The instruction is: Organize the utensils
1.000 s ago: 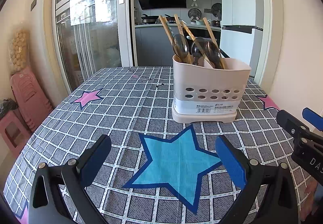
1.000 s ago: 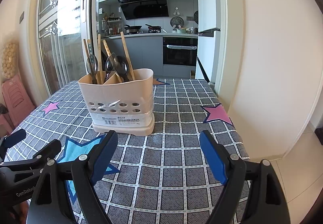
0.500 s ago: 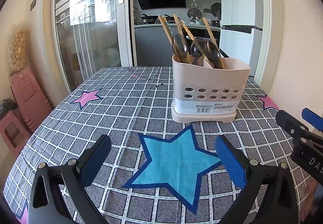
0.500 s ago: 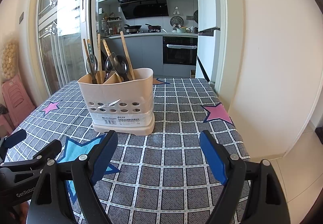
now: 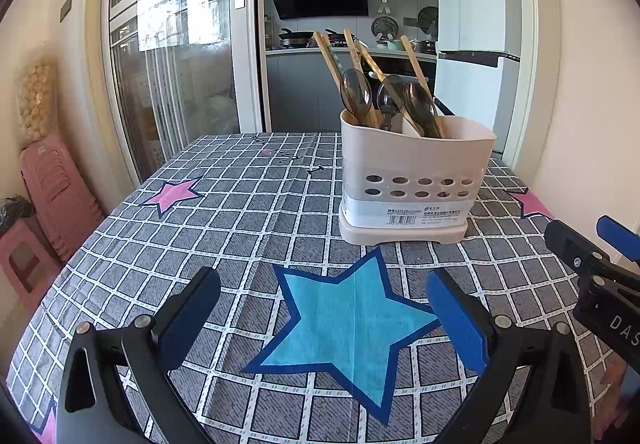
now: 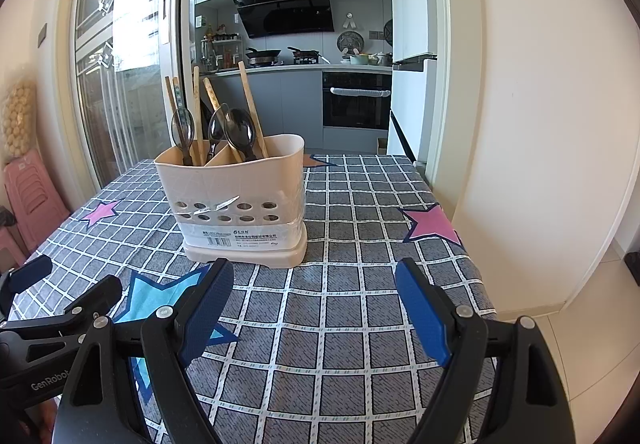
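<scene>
Nearest the left wrist camera, the left gripper (image 5: 320, 308) hangs over the table with its blue-padded jaws spread wide and nothing between them; below the gap lies the big blue star (image 5: 344, 324) printed on the grey checked tablecloth (image 5: 224, 228). The right gripper (image 6: 314, 300) sits to the right of the left one, likewise spread wide and empty, over plain checks of the cloth.

Beyond both tools stands the cream utensil holder (image 5: 412, 180), upright on the cloth just past the blue star's upper point, clear of either gripper. It has a row of round holes across its front and a barcode label below them. A divider splits it into two compartments. Three dark spoons (image 6: 240, 132) stand bowl-up in it, one in the left compartment and two by the divider, and several wooden chopsticks (image 5: 332, 64) lean out at angles among them.

Left of the holder, a pink star (image 5: 172, 194) is printed near the table's edge; past that edge, stacked pink stools (image 5: 52, 196) stand against the wall. Behind the holder, a sliding glass door (image 5: 180, 64) opens onto a kitchen with a black range hood (image 6: 288, 10).
</scene>
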A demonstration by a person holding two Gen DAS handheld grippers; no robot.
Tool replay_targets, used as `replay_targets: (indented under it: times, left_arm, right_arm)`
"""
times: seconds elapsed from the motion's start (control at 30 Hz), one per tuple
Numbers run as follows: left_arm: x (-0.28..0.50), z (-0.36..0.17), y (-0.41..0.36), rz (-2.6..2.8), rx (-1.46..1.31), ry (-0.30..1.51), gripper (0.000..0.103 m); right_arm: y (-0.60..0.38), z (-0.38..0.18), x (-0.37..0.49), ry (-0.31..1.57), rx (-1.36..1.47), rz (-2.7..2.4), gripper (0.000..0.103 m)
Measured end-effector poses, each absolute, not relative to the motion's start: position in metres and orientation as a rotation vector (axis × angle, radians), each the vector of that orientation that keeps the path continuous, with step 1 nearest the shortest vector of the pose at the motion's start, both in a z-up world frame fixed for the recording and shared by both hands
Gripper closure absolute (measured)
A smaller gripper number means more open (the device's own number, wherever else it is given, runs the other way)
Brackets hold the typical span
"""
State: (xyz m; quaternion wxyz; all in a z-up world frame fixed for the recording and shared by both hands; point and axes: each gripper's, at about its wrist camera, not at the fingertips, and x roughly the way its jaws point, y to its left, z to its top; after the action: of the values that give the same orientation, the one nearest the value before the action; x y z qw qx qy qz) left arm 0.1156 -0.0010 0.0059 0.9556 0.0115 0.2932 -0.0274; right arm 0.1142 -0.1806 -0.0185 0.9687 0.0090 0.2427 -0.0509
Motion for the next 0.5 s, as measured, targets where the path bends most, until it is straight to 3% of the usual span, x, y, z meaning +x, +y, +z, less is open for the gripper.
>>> replay_targets:
  times: [0.5]
  left_arm:
    - [0.1160, 0.0062, -0.0020, -0.065, 0.026, 0.597, 0.000]
  right_arm:
    - [-0.1797, -0.0201, 0.1139, 0.493, 0.018, -0.102, 0.018]
